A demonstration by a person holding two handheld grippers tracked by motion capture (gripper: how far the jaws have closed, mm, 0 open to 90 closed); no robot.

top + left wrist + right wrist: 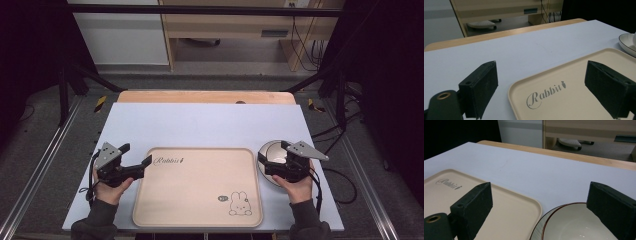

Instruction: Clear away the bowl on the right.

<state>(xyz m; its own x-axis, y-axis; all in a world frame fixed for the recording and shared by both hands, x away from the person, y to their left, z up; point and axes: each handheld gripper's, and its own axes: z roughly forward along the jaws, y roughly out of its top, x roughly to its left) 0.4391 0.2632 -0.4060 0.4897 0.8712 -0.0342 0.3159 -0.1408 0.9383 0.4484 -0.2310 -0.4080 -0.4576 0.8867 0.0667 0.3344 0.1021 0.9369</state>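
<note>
Beige plastic tray (200, 187), printed "Rabbit" with a small rabbit drawing, lies flat on the near middle of the white-topped table (210, 125). Just beside its right edge sits a white bowl (272, 160) with a dark rim. The left tool (137, 160) hovers at the tray's near-left corner, jaws wide apart, empty. The right tool (272, 155) hangs over the bowl, jaws wide, holding nothing.

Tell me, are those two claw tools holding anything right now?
Nothing. The left gripper gapes over the tray corner; the right gripper gapes above the bowl.
</note>
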